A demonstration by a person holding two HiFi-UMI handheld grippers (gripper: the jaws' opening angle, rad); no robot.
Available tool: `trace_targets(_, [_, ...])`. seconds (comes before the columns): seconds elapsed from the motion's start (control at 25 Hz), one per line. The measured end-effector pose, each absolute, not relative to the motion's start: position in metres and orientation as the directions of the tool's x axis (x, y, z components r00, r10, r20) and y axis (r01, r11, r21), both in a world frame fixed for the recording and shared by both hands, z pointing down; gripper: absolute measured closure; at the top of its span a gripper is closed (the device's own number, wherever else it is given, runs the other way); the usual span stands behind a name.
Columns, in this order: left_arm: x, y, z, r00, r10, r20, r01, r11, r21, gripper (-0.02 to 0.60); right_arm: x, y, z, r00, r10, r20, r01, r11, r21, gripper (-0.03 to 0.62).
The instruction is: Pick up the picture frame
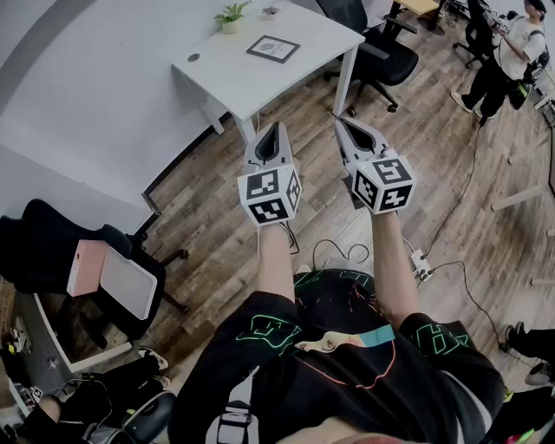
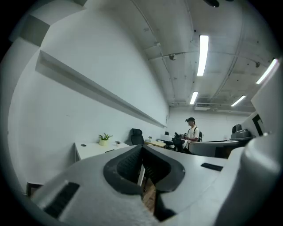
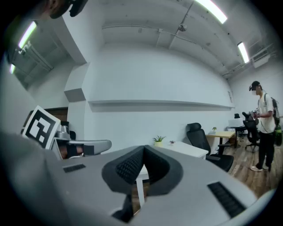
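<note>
Evenly level, abreast: left tool (image 1: 276,130), right tool (image 1: 341,123).

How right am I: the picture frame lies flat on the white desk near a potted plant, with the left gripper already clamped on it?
One slip: the left gripper is shut on nothing, in the air short of the white desk, as the head view shows. The picture frame does lie flat on that desk near the potted plant.

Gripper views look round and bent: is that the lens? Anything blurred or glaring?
Left gripper view: yes, wide-angle lens curves the wall ledge, blacks out corners; ceiling lights glare white. Right gripper view: same bending, near jaws soft. Head view: evenly lit, mild bowing at the white desk.
</note>
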State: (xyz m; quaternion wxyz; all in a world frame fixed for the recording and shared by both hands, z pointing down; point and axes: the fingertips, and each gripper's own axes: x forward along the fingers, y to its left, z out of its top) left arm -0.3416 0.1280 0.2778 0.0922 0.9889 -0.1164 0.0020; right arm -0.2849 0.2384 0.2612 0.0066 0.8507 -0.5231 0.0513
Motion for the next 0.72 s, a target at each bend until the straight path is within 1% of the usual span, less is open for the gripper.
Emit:
trace_targets(0.24, [-0.345,0.116,0.279,0.971,-0.237,0.017,-0.236,-0.956,0.176,0.581,-0.284,0.229,0.263,0.473,-0.876,0.095,-0.879,-0.477,-0.017,0.589])
trace_targets(0.48, [-0.352,0.092,0.287,0.956,-0.294,0.021,-0.294,-0.944,0.153,0.581,-0.279,0.235,0.269,0.481,-0.869,0.116,-0.873,-0.487,-0.027,0.589])
trace_targets(0.72, [-0.348,0.093,0.288,0.956,-0.292,0.022,-0.292,-0.949,0.114,0.581,-0.279,0.234,0.271,0.491,-0.864,0.111,-0.868,-0.496,-0.022,0.589])
